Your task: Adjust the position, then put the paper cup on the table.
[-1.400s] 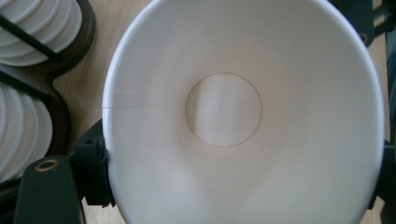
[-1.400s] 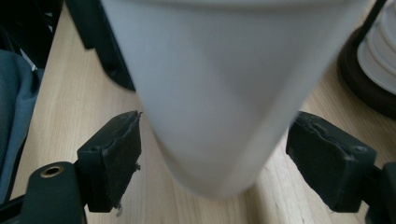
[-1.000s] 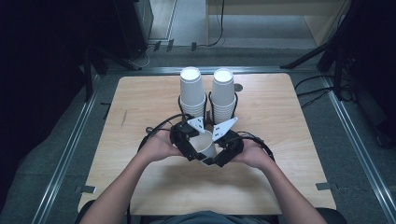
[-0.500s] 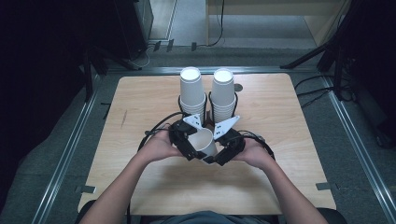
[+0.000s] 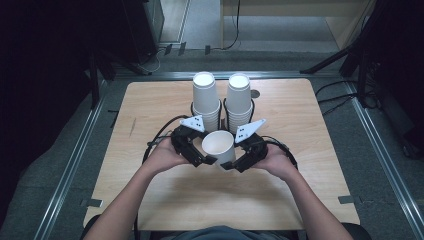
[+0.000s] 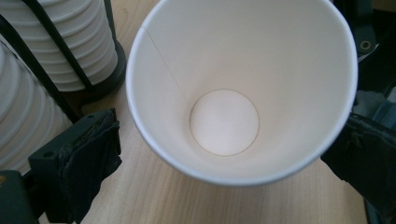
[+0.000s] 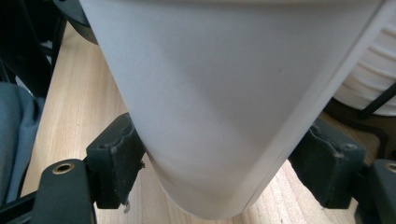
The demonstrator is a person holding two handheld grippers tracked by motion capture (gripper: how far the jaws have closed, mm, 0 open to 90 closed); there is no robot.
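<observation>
A white paper cup (image 5: 218, 145) hangs mouth-up just above the table between both grippers. My right gripper (image 5: 229, 164) is shut on its lower wall. In the right gripper view both pads (image 7: 116, 158) press the cup (image 7: 224, 93) from either side. My left gripper (image 5: 206, 159) stands open around the cup; its jaws have just been opening. From the left gripper view I look down into the cup (image 6: 224, 93), and the left pad (image 6: 91, 158) stands clear of the rim.
Two tall stacks of white cups (image 5: 206, 100) (image 5: 238, 100) stand upside down in black wire holders just behind the grippers. They are close to the held cup, as the near stack (image 6: 70, 42) shows. The wooden table (image 5: 150, 110) has bare room left, right and in front.
The left gripper's jaws have spread off the cup and the left hand has edged away a little. The cup's mouth now faces up more fully. The right hand has stayed put.
</observation>
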